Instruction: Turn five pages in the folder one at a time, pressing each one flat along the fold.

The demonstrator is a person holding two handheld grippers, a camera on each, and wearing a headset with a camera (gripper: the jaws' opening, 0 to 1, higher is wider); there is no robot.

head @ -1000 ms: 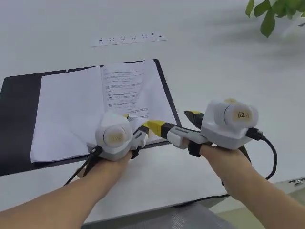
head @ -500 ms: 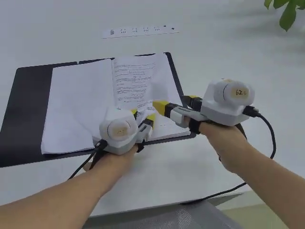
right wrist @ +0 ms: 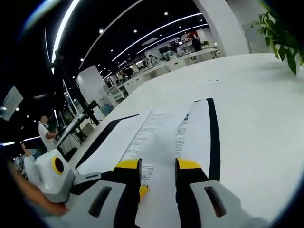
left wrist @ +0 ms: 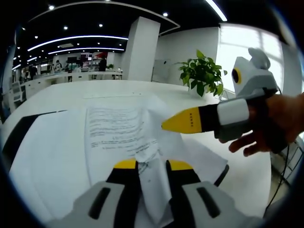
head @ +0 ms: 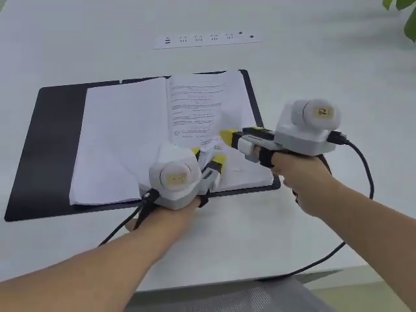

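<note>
The black folder [head: 45, 156] lies open on the white table, with blank white sheets on its left half and a printed page [head: 198, 110] on its right half. My left gripper [head: 208, 157] is at the printed page's lower edge, and its yellow-tipped jaws are shut on a crumpled, lifted corner of the page [left wrist: 151, 164]. My right gripper [head: 233, 137] hovers just right of it over the same page, pointing left, jaws apart. In the left gripper view the right gripper [left wrist: 190, 119] enters from the right. The right gripper [right wrist: 158, 165] looks along the page [right wrist: 159, 130] towards the fold.
A white power strip [head: 208, 39] lies on the table beyond the folder. Green plant leaves [head: 406, 13] hang at the far right corner. Black cables [head: 357, 188] trail from both grippers over the near table edge. People and desks [right wrist: 45, 130] stand far off.
My right gripper has moved left and forward, from beside the folder's edge to over the printed page. My left gripper stays at the page's lower corner, which now stands lifted.
</note>
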